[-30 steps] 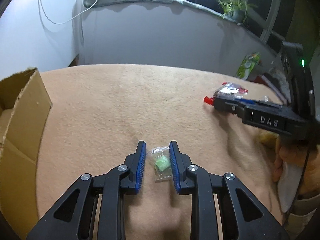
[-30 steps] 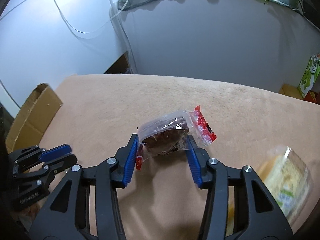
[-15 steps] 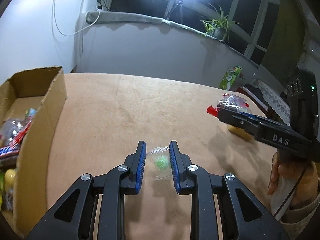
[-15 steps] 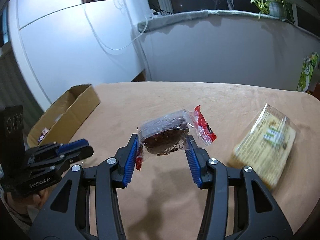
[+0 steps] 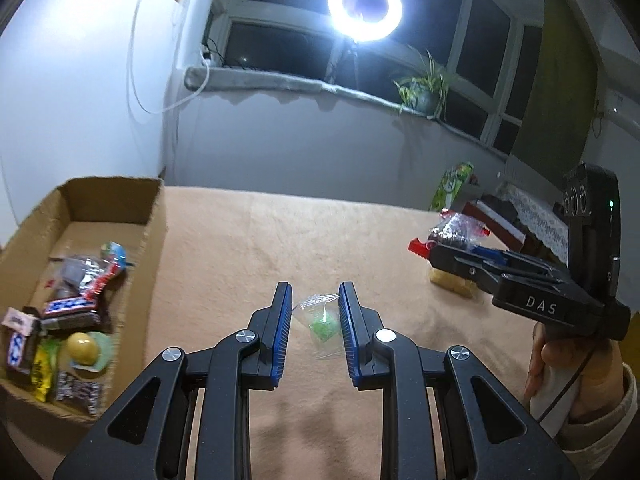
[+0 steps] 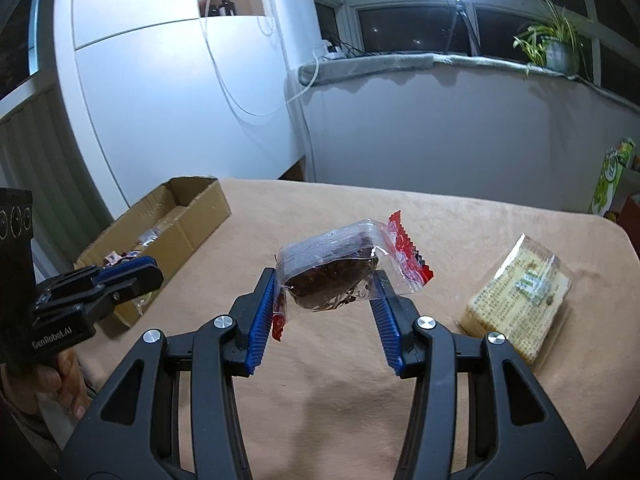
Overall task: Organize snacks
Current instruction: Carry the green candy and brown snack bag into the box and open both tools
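Observation:
My left gripper (image 5: 314, 300) is shut on a small clear packet with a green candy (image 5: 322, 326) and holds it above the tan table cloth (image 5: 248, 240). My right gripper (image 6: 324, 280) is shut on a clear-wrapped brown cake with red ends (image 6: 332, 276), lifted off the table; it also shows in the left wrist view (image 5: 452, 232). An open cardboard box (image 5: 154, 224) with several wrapped snacks stands at the left; it also shows in the right wrist view (image 6: 200, 216). A wrapped yellow biscuit pack (image 6: 516, 304) lies on the table to the right.
A green carton (image 5: 452, 184) stands past the table's far right edge, also in the right wrist view (image 6: 610, 176). A grey wall (image 5: 320, 140) with a window ledge, a plant (image 5: 424, 88) and a ring light (image 5: 364, 6) lies behind the table.
Both grippers have risen and tilted up with their packets held. The box interior and the ring light have come into view. The biscuit pack now shows whole on the table.

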Demonstrator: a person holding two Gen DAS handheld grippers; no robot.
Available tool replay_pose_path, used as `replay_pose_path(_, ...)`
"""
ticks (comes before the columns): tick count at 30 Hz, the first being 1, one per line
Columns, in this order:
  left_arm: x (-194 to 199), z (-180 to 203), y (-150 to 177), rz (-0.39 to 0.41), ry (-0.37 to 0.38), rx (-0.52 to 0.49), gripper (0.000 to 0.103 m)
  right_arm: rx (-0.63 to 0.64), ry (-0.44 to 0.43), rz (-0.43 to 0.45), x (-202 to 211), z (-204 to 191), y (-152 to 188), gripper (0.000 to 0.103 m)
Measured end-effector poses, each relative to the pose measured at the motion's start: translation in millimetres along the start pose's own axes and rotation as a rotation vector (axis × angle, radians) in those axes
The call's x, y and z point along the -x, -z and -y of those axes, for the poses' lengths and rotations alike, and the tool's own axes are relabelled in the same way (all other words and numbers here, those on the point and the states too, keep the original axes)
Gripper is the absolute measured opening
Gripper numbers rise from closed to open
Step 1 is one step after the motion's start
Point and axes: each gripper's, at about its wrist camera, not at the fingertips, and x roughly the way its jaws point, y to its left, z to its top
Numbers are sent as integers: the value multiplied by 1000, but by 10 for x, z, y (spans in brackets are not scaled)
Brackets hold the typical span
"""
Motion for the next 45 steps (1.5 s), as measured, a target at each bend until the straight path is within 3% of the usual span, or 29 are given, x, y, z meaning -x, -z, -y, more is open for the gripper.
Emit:
replay_pose_path(9,361,-355,7,79,-62,58,22,80,-52,10,-28,-486,-130,49)
replay_pose_path(24,912,-1388,133,161,-262,193,22,289,-226,-16,-633,-1796,-458,50)
replay_pose_path(33,844,-1582,188,146,-259,217,22,349,-281,-34,-1002,-2290,-579,51)
replay_pose_path(45,708,-1697,200,119,-257,216,23,370,-302,-36,-1228,-2457,-677,51)
